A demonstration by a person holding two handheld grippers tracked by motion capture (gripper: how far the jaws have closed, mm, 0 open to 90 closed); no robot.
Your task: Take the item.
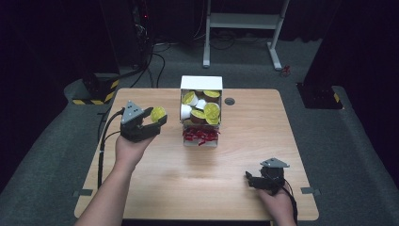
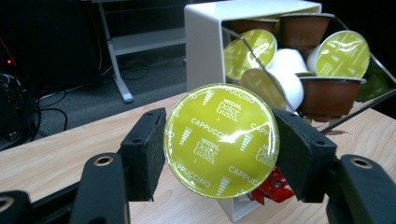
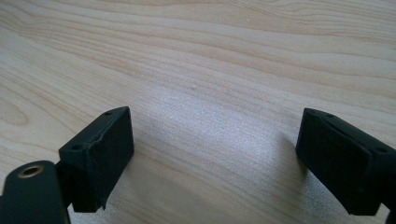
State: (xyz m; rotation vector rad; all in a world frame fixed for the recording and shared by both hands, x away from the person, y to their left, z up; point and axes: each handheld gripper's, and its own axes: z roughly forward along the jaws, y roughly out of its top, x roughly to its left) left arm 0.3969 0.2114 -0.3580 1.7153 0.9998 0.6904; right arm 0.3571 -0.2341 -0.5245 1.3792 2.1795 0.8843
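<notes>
At the left of the high view, the left gripper is held up above the counter in the person's left hand, its cable trailing back along the forearm. Its jaws are closed on a coffee capsule, one pad pressed against each side of the capsule's rim. In the left gripper view the capsule sits squarely between the two black pads, its yellow-green foil lid turned toward the camera and printed with "Cappuccino" and a brand name.

Ahead of this gripper and a little to its right stands a white dispenser box, near the gripper but apart from it. Its open front is packed with more capsules, some with yellow-green lids facing out, others showing brown or white cups. In the left gripper view the box rises just behind the held capsule. At the foot of the box lies a heap of red wrappers.

Well off to the right, near the counter's near edge, the right gripper rests low over the wood in the person's right hand. In the right gripper view its jaws stand wide apart with bare counter between the pads, gripping nothing.
</notes>
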